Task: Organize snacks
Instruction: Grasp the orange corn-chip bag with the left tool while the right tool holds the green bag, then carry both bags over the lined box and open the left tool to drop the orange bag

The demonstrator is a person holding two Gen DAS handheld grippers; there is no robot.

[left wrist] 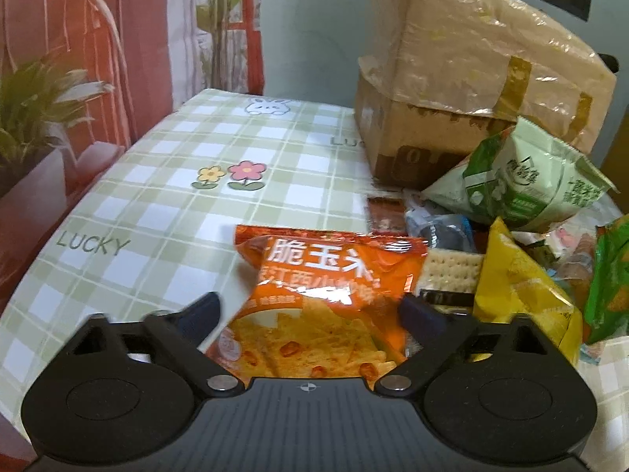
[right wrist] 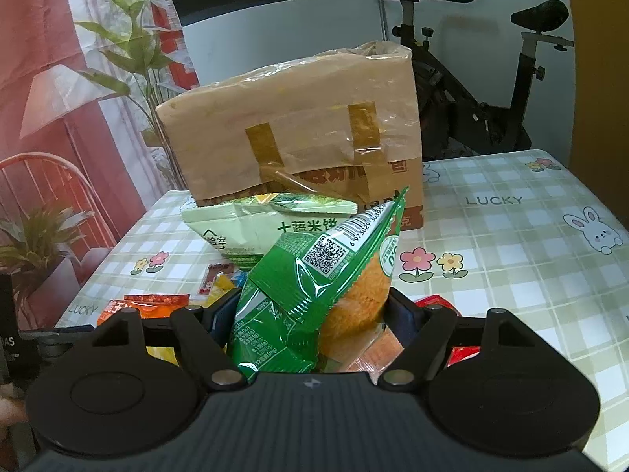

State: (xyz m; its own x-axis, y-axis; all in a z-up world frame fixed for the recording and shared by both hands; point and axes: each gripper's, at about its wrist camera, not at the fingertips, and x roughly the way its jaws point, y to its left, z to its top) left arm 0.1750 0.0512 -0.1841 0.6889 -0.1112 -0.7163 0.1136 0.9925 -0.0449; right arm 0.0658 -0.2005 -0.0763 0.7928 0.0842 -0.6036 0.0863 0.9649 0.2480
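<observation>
Right wrist: green snack bag [right wrist: 314, 295] stands upright, long axis vertical.

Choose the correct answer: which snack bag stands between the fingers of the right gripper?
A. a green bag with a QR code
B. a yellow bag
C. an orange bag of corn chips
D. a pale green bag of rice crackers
A: in the right wrist view the green bag with a QR code stands upright between the fingers of the right gripper, in front of the pale green bag and the cardboard box.

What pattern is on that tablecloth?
The tablecloth is a pale green and white check with cartoon rabbits, flowers and the word LUCKY; the right wrist view shows it best.
</observation>
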